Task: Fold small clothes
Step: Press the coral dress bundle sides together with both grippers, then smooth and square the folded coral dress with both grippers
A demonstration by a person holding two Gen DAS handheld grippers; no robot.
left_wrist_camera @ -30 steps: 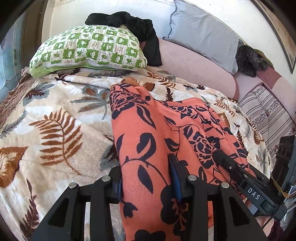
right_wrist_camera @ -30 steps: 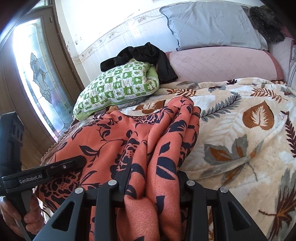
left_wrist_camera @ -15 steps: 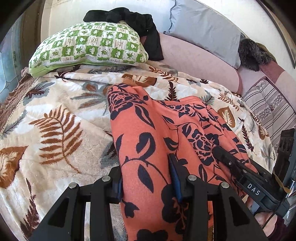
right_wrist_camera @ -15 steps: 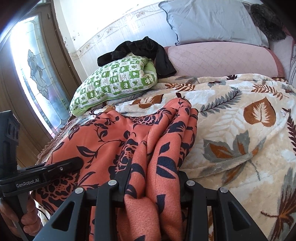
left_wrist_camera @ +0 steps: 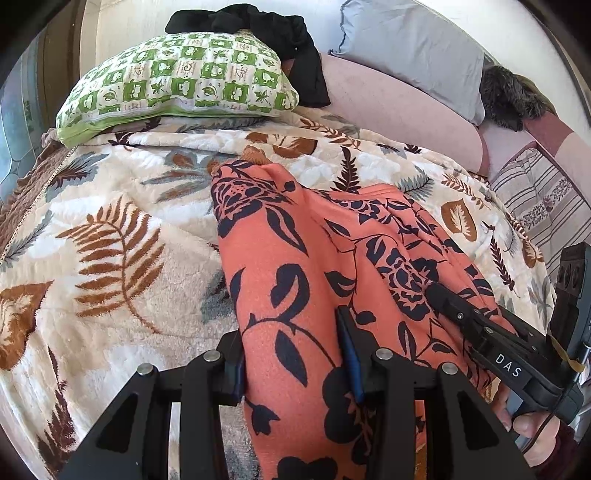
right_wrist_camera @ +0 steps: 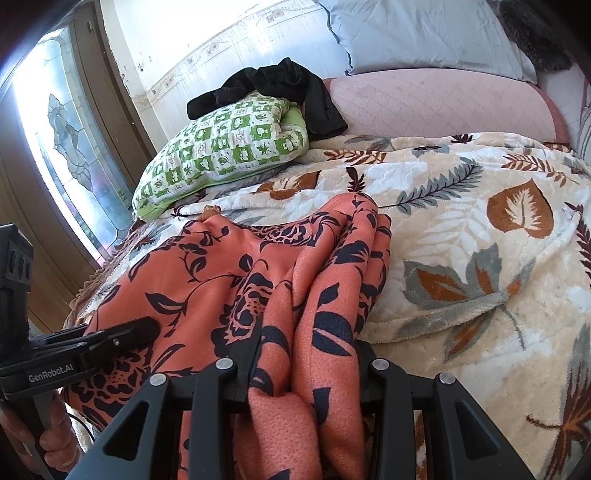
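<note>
An orange garment with a dark floral print (left_wrist_camera: pixel 295 266) (right_wrist_camera: pixel 221 280) lies stretched over a leaf-patterned blanket (left_wrist_camera: pixel 103 229) (right_wrist_camera: pixel 472 236) on a bed. My left gripper (left_wrist_camera: pixel 291 365) is shut on the garment's near edge, the cloth bunched between its blue-lined fingers. My right gripper (right_wrist_camera: pixel 303 369) is shut on a thicker, folded bunch of the same garment at its right side. The far end of the garment rests on the blanket. Each gripper shows in the other's view: the right gripper (left_wrist_camera: pixel 436 291) at lower right, the left gripper (right_wrist_camera: pixel 147 328) at lower left, both held by a person's hands.
A green-and-white checked pillow (left_wrist_camera: pixel 177 81) (right_wrist_camera: pixel 225 151) lies at the head of the bed with a black garment (left_wrist_camera: pixel 280 33) (right_wrist_camera: pixel 280 88) draped behind it. A pink bolster (left_wrist_camera: pixel 399 107), a grey pillow (left_wrist_camera: pixel 413 48) and a dark furry item (left_wrist_camera: pixel 509 96) sit beyond. A stained-glass door (right_wrist_camera: pixel 62 140) stands left.
Both views have tilted slightly downward, so the pillows sit a little higher in frame. The garment stays gripped the same way in both grippers.
</note>
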